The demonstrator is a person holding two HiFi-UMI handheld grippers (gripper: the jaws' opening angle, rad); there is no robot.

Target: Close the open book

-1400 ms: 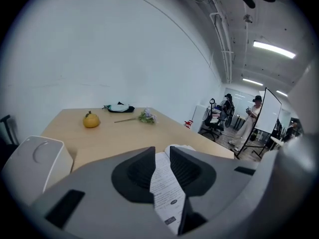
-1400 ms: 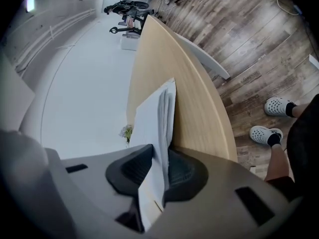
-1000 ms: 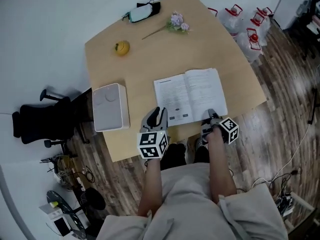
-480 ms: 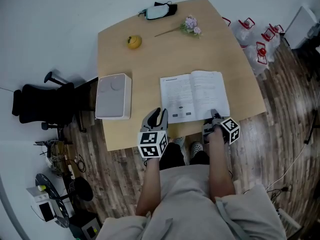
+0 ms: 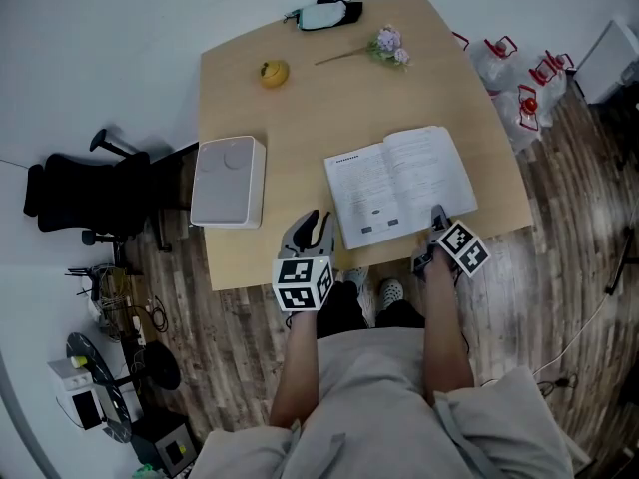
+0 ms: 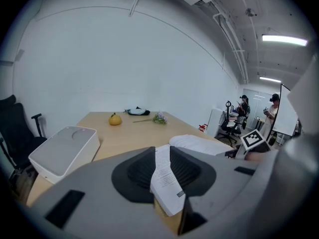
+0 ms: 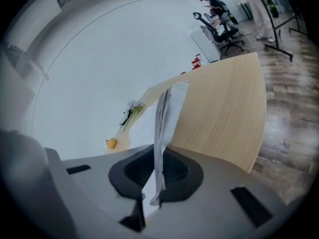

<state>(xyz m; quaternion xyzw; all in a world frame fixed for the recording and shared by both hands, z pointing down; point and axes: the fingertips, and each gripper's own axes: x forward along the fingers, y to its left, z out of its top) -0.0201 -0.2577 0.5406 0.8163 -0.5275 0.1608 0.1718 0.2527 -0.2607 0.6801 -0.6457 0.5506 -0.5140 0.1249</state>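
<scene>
Lying open, the book [image 5: 399, 183] sits at the near edge of the table [image 5: 300, 108], toward its right corner, spine running away from that edge. The right gripper [image 5: 436, 218], its jaws having just been closing, pinches the right-hand pages [image 5: 431, 163]. These must swing left over the spine. The left gripper [image 5: 312, 224] stands apart around the left page [image 6: 164, 178], not pressing it.

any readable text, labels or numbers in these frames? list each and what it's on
None legible.
On the open book: printed lines on both pages, too small in the head view, blurred in the left gripper view.
On the marker cubes: black-and-white square patterns only, no letters.
On the white box: no print shows.
</scene>
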